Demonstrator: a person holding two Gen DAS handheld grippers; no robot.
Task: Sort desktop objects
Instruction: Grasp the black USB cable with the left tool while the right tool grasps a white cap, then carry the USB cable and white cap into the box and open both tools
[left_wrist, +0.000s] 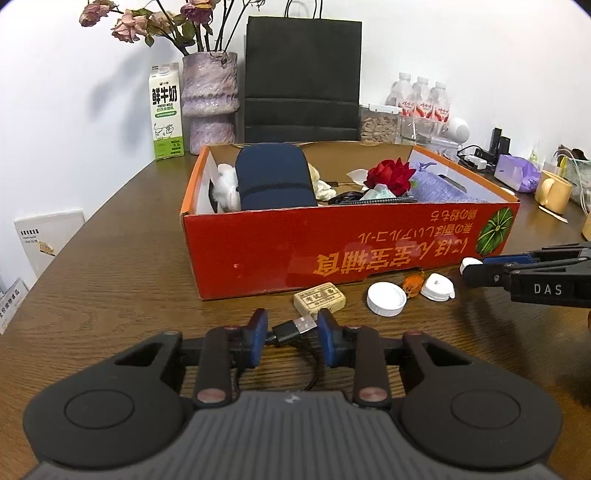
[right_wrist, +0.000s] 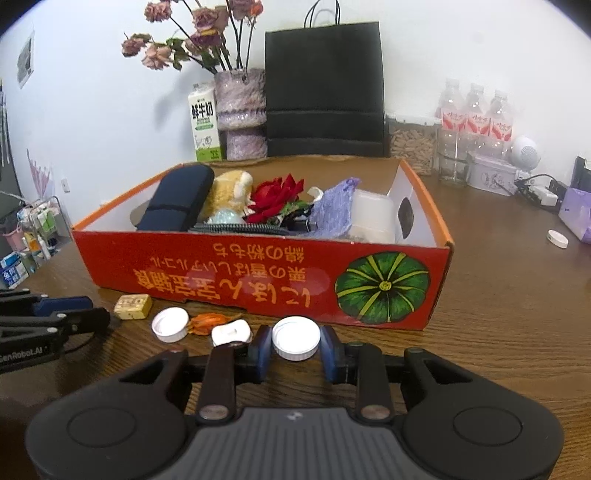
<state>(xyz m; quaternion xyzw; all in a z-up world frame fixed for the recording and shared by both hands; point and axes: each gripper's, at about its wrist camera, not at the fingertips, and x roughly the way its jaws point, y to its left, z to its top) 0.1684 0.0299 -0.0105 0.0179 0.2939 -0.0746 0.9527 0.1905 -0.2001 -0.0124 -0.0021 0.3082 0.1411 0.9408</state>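
- The left gripper (left_wrist: 291, 334) has its blue pads (left_wrist: 258, 338) on both sides of a black USB plug (left_wrist: 293, 328); they seem to pinch it, and its thin cable (left_wrist: 314, 373) runs back under the fingers.
- The right gripper (right_wrist: 295, 345) is closed on a white bottle cap (right_wrist: 295, 338) — one blue pad on each side, open side of the cap facing up.
- Just beyond the left fingers lies a small beige eraser (left_wrist: 320, 297), near the box wall.
- Between the two grippers, on the wooden table (left_wrist: 122, 266), lie another white cap (left_wrist: 386, 298), an orange dried thing (left_wrist: 413, 284) and a white flip-top lid (left_wrist: 437, 288), close to each other.
- Behind them stands the red cardboard box (left_wrist: 332, 254) with a pumpkin picture; inside are a navy case (left_wrist: 273, 177), a red rose (left_wrist: 391, 175) and purple cloth (left_wrist: 439, 188).
- In the right wrist view one more white cap (right_wrist: 558, 238) lies well apart, on the right.
- At the wall — a milk carton (left_wrist: 165, 110), a vase (left_wrist: 209, 99) with dried flowers, a black paper bag (left_wrist: 303, 77) and water bottles (left_wrist: 421, 98).
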